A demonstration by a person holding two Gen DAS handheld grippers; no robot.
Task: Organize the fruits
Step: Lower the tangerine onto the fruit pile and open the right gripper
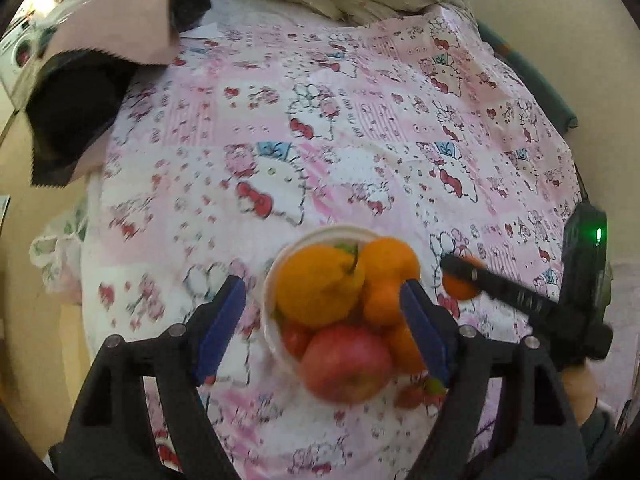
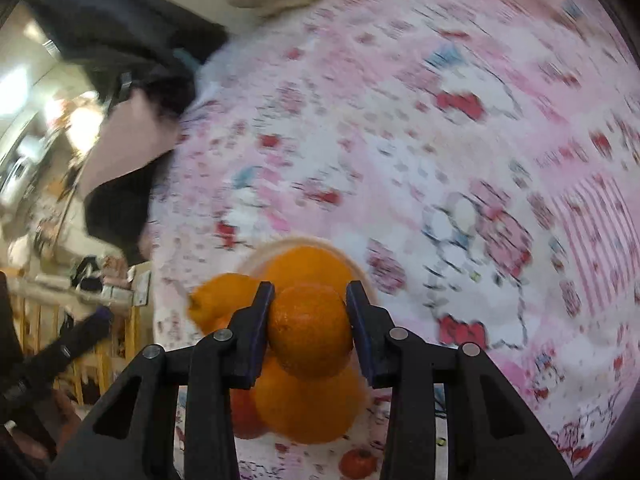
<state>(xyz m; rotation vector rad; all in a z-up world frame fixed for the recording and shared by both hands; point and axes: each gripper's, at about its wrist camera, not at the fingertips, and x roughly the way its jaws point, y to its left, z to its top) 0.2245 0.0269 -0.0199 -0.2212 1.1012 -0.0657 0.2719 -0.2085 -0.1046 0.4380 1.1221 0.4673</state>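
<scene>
Here the right gripper (image 2: 310, 330) is clamped on a small orange (image 2: 310, 332), held just above the piled white bowl (image 2: 280, 250) ahead of its fingers; the left gripper (image 1: 324, 312) stands spread wide, its pads either side of that bowl (image 1: 320, 234) on the pink bedsheet (image 1: 320, 120); a red apple (image 1: 346, 364) lies nearest it.

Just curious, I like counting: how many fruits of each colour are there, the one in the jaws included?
Orange or yellow-orange: 5 (four in the bowl, plus the held orange in the jaws of the right gripper)
Red: 3 (apple and small tomato in the bowl, blurred small red fruit on the cloth)
Total: 8
</scene>
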